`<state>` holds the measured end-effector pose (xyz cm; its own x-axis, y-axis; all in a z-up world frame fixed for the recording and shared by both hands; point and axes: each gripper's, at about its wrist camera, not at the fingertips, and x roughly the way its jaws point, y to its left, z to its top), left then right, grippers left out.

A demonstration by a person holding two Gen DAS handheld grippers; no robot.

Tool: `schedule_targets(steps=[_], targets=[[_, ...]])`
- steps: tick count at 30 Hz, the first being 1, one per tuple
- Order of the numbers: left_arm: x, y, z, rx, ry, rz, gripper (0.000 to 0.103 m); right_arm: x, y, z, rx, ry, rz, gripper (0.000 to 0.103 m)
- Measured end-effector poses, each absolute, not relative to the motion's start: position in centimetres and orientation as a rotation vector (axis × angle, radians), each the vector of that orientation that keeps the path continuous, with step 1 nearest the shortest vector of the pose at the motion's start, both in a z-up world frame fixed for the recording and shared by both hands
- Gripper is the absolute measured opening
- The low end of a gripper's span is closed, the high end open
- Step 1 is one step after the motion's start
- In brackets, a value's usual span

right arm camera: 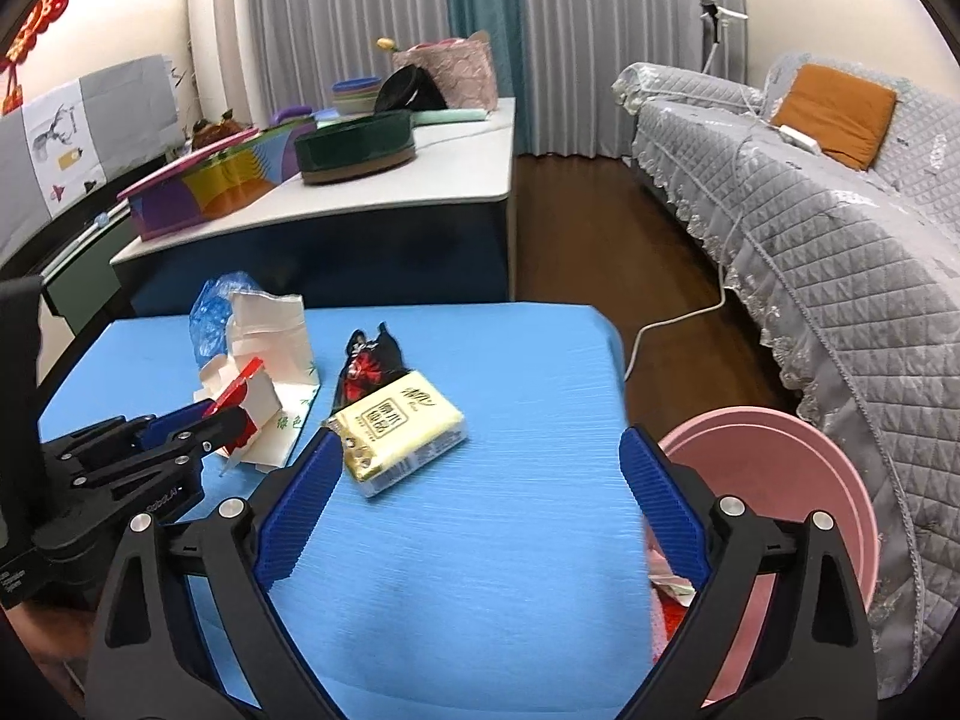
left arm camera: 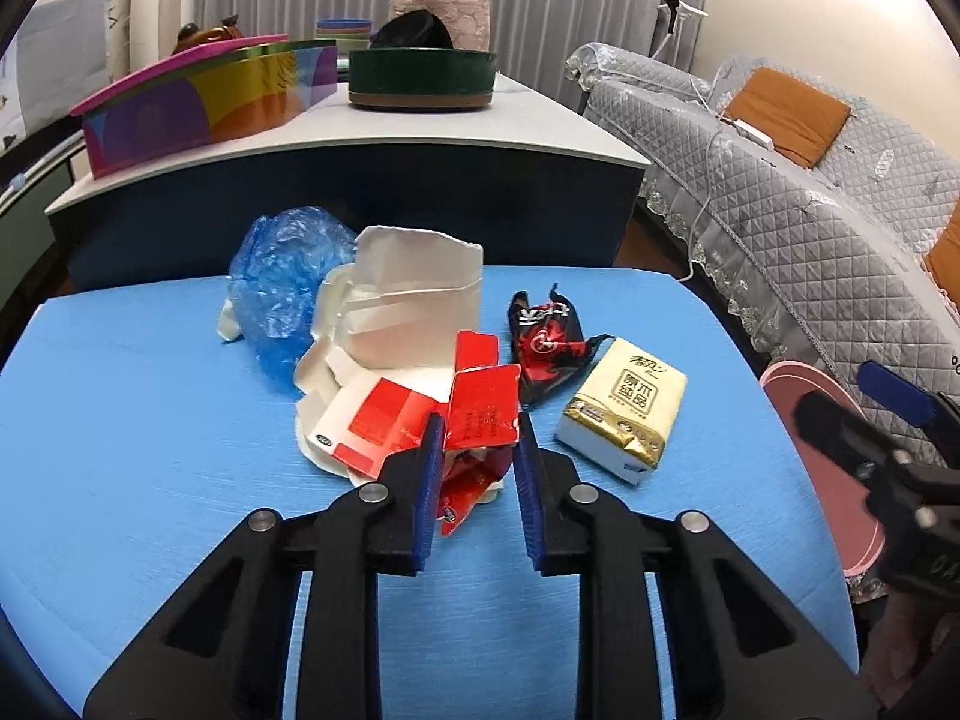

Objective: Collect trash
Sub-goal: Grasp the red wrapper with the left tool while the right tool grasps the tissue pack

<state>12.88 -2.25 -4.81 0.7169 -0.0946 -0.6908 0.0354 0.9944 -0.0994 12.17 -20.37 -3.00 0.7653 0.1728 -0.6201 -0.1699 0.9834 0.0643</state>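
Note:
On the blue table (left arm camera: 150, 450) lies a heap of trash: a torn red and white carton (left arm camera: 480, 408), white crumpled paper (left arm camera: 414, 306), a blue plastic bag (left arm camera: 282, 282), a black and red wrapper (left arm camera: 546, 342) and a yellow tissue pack (left arm camera: 624, 402). My left gripper (left arm camera: 477, 450) has its jaws close around the red carton; it also shows in the right wrist view (right arm camera: 198, 426). My right gripper (right arm camera: 474, 468) is open and empty above the table, beside the tissue pack (right arm camera: 396, 426). A pink bin (right arm camera: 774, 492) with some trash inside stands off the table's right edge.
A grey-topped desk (left arm camera: 456, 132) behind the table carries a colourful box (left arm camera: 204, 102) and a dark green round tin (left arm camera: 420, 78). A quilted grey sofa (right arm camera: 840, 252) runs along the right. A white cable (right arm camera: 678, 318) lies on the wooden floor.

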Motion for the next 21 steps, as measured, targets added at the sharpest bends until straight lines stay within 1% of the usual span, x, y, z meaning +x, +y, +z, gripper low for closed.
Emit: schedule_targets(steps=[2,4,10,13,21], targets=[[12.7,-1.8,-4.4,-0.079,0.761,-0.059,0.021,12.6,-19.6,-3.5,-0.005,0.686,0.196,0.094],[12.5,-1.2,-3.9,-0.088,0.756,-0.048,0.012,13.1,-18.9,-4.0,-0.012,0.7,0.202,0.094],[11.9,0.5,-2.9,-0.111,0.741,-0.021,0.012,14.9,-17.1,-5.5,-0.027,0.736,0.214,0.095],[11.8,1.3,-2.4,-0.121,0.732,-0.009,0.012,15.8,-16.6,-6.3,-0.034,0.752,0.214,0.097],[12.0,3.1,-2.2,-0.161,0.74,0.0,0.012,18.6,-15.4,-8.2,-0.041,0.805,0.214,0.098]])
